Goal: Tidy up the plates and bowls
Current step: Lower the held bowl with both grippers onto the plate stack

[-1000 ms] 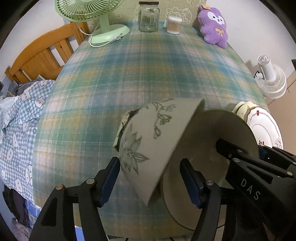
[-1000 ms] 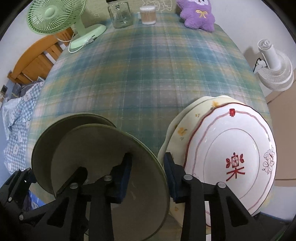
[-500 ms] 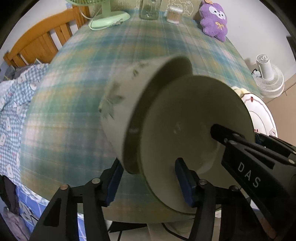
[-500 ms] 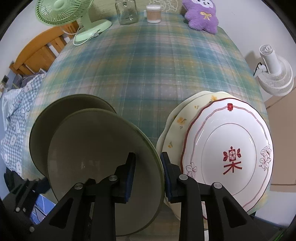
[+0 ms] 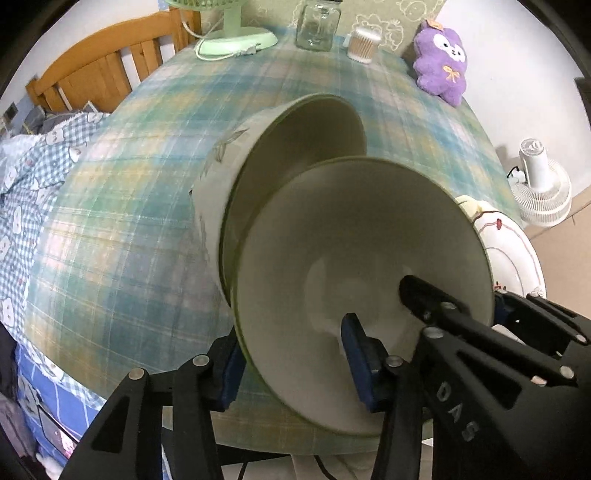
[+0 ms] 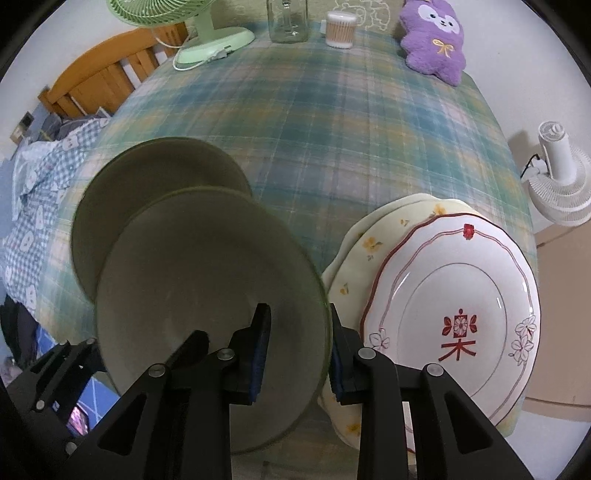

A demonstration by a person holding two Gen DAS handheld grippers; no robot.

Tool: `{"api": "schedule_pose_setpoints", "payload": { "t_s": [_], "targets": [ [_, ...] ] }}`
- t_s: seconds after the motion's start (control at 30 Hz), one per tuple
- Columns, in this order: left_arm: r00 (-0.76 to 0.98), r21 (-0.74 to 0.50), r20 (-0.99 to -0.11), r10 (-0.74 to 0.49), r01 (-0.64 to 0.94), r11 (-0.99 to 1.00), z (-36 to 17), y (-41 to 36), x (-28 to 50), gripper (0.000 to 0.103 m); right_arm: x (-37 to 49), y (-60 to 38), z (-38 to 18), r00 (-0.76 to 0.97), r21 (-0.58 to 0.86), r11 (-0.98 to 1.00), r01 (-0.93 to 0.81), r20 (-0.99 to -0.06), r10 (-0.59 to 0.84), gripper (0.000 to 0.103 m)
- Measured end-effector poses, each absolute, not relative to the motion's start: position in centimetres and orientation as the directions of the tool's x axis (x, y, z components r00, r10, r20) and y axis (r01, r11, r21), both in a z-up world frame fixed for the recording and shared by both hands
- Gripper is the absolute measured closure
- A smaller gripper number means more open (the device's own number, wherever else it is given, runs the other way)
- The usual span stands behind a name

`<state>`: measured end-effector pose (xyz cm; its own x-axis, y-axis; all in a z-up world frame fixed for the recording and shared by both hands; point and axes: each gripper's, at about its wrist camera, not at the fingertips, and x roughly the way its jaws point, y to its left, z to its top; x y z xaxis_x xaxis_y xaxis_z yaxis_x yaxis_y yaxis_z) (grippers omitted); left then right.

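In the left wrist view a leaf-patterned bowl (image 5: 221,177) hangs tilted above the plaid table (image 5: 129,229), its mouth toward me. A plain pale-green bowl (image 5: 362,240) sits partly nested in it. My left gripper (image 5: 291,365) straddles the bowls' near walls, one pad outside and one inside the plain bowl, and its jaws are closing on them. My right gripper (image 6: 297,350) is shut on the plain bowl's rim (image 6: 321,295); in the left view the right gripper (image 5: 454,295) enters from the right. Behind the plain bowl (image 6: 207,280), the patterned bowl (image 6: 147,192) shows only its inside.
A red-rimmed plate (image 6: 454,306) lies on a yellow flowered plate (image 6: 373,243) at the table's near right edge. At the far end stand a green fan (image 5: 236,40), a glass jar (image 5: 317,26), a cotton-swab cup (image 5: 364,44) and a purple plush (image 5: 441,62). A white fan (image 5: 543,184) stands on the floor.
The patterned bowl has turned from showing its outside to facing its mouth at me. The plain bowl has slid into it, and the left jaws have narrowed.
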<state>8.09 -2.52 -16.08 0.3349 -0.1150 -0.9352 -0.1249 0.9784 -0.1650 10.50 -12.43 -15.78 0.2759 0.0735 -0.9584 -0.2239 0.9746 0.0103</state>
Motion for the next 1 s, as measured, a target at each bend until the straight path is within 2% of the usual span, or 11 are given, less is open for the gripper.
{"api": "schedule_pose_setpoints", "payload": {
  "t_s": [0.47, 1.0],
  "targets": [
    [0.351, -0.164, -0.927, -0.133, -0.062, 0.984, -15.0, -2.8, 7.8, 0.059, 9.9, -12.7, -15.2, 0.278, 0.049, 0.984, -0.172, -0.956, 0.096, 0.072],
    [0.418, -0.141, -0.898, -0.137, 0.021, 0.99, -11.3, -3.5, 8.7, 0.059, 10.1, -14.2, -10.8, 0.355, 0.062, 0.992, -0.109, -0.93, 0.097, 0.072]
  ]
}}
